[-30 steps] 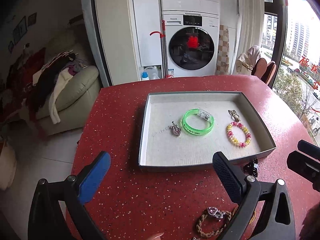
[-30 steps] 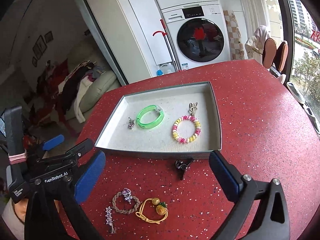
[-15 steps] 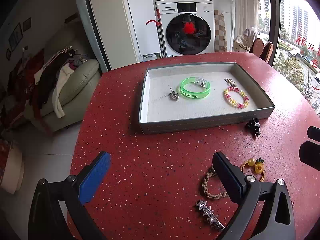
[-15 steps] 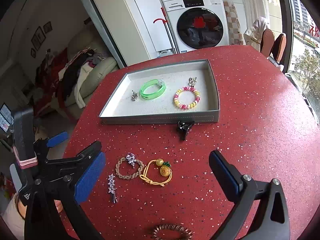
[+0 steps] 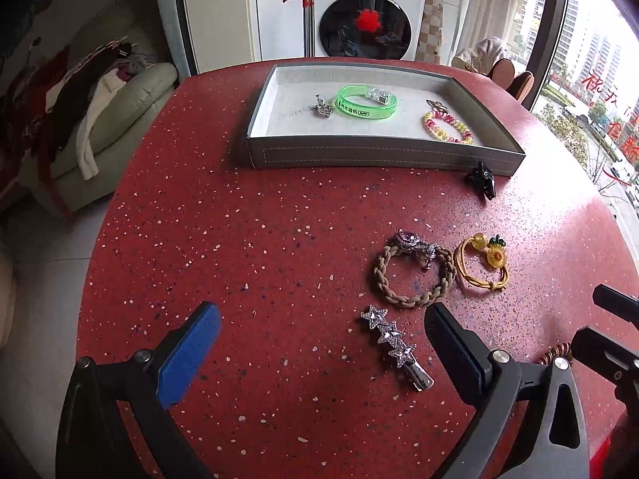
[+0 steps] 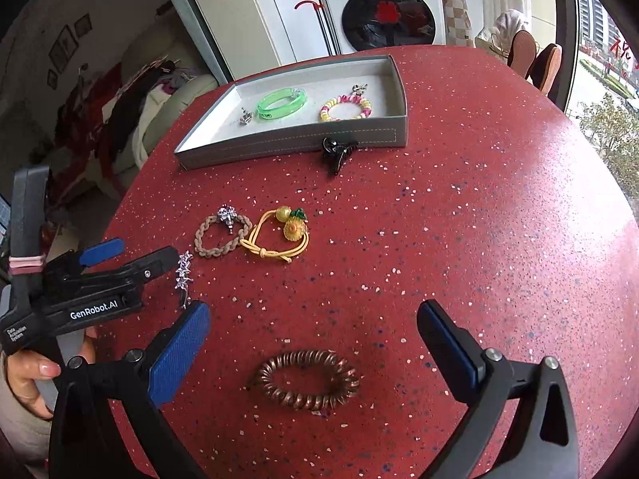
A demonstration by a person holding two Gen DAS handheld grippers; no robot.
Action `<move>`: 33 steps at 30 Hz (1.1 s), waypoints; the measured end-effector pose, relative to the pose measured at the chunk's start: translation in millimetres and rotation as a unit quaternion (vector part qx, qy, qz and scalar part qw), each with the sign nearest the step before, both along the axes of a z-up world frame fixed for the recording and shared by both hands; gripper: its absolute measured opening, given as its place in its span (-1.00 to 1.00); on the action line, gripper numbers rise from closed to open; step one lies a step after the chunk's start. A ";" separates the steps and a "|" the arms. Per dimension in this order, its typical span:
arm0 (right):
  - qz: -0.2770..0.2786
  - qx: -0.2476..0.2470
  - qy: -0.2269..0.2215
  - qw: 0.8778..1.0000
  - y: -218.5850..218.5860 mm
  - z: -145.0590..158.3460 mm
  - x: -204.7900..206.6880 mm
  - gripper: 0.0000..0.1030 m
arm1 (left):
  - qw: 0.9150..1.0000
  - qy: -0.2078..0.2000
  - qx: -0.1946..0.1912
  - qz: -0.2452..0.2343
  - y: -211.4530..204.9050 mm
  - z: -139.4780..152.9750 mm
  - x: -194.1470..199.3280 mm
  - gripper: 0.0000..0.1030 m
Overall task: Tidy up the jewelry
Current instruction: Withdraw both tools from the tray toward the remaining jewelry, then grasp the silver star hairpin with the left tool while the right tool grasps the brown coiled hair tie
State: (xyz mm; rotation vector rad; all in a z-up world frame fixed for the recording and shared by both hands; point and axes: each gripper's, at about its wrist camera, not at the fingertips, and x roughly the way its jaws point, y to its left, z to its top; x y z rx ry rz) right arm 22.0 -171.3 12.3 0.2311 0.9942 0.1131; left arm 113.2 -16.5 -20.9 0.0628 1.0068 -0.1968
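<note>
A grey tray at the far side of the red table holds a green bangle, a silver pendant and a pink-yellow bead bracelet. On the table lie a black clip, a braided bracelet, a yellow cord bracelet, a star hair clip and a copper coil band. My left gripper is open near the star clip. My right gripper is open around the coil band, above it.
The table edge curves off at left, with a sofa piled with clothes beyond it. A washing machine stands behind the table and chairs at the far right. A hand holds the left gripper's body.
Both grippers have pulled back from the tray toward the near edge of the table. The loose pieces and the coil band have come into view. Both stay open.
</note>
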 end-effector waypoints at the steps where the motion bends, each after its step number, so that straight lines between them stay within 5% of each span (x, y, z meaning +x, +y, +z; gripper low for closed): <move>1: 0.001 -0.003 0.003 1.000 1.3 -2.9 -3.6 1.00 | 1.000 0.002 0.000 0.001 -0.1 -2.0 -1.8 1.00; 22: 0.001 -0.073 0.007 0.997 21.0 -22.7 -16.4 0.98 | 1.000 0.011 0.019 -0.013 -25.8 -18.8 -10.6 1.00; 26: 0.016 -0.124 -0.003 0.992 32.5 -23.1 -20.8 0.70 | 1.000 0.006 0.015 -0.020 -28.2 -16.9 -12.3 0.89; 30: 0.025 -0.122 -0.013 0.992 34.5 -18.6 -24.0 0.21 | 0.999 0.001 0.008 -0.034 -31.7 -14.2 -15.4 0.58; 33: 0.023 -0.121 -0.014 0.992 33.1 -17.3 -25.0 0.07 | 0.999 -0.001 0.006 -0.038 -32.5 -12.7 -16.8 0.37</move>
